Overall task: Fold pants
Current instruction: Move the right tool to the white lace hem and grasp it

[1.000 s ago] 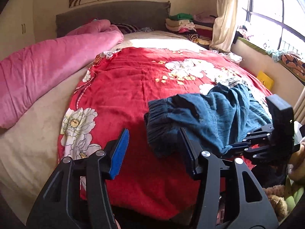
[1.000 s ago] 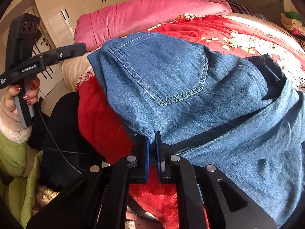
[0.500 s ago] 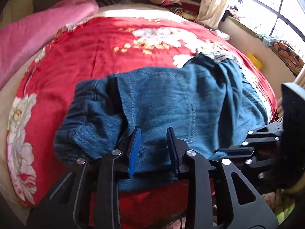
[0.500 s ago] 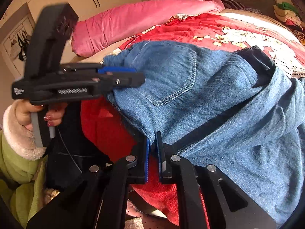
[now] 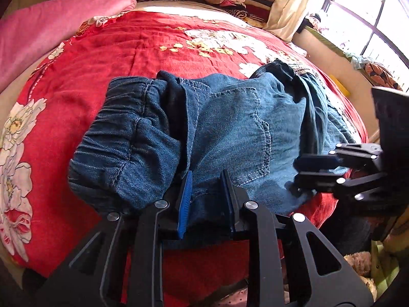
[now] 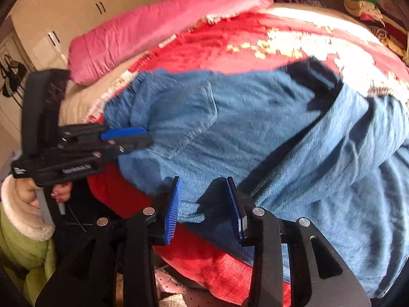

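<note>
Pinching a fold of the pants (image 5: 230, 128) near their waistband, the left gripper (image 5: 205, 199) is nearly closed with denim between its pads, apparently to anchor that end. The right gripper (image 6: 204, 209) is opening, cloth lying loosely between its jaws. Beyond both, the pants sprawl across the red bedspread (image 5: 115, 51), near its front edge, with open bed further ahead.
</note>
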Motion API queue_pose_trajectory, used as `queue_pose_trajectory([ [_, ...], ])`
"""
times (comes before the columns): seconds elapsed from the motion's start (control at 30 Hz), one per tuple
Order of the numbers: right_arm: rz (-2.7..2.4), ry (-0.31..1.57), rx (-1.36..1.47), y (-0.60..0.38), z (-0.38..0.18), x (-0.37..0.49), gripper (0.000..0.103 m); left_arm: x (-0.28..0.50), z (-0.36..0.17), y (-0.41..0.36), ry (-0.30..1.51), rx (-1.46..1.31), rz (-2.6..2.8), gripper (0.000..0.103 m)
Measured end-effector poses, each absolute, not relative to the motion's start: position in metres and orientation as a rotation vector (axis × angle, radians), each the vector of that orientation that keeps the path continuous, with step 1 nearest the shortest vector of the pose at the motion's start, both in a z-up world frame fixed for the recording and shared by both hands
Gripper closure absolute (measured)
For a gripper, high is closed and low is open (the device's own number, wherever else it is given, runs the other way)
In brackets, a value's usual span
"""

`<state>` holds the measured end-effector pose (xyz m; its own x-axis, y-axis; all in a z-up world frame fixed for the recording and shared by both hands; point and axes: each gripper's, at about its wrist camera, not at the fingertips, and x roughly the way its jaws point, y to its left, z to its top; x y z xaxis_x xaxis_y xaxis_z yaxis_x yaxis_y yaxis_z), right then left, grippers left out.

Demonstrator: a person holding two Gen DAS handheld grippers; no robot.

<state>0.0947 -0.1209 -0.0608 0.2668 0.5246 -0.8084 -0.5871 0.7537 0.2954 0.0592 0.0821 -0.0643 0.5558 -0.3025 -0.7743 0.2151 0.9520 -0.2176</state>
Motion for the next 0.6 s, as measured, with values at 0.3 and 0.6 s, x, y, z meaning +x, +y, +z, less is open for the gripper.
queue_pose_trajectory([
  [0.3, 0.802, 0.929, 0.126, -0.174, -0.016, 0.095, 0.060, 0.049, -0.040, 0.074, 0.921, -0.127, -0.315, 0.063],
  [0.6, 0.592, 0.844, 0.170, -0.244, 0.020, 0.116, 0.037, 0.046, 0.006, 0.028, 0.822, -0.088, -0.419, 0.047],
])
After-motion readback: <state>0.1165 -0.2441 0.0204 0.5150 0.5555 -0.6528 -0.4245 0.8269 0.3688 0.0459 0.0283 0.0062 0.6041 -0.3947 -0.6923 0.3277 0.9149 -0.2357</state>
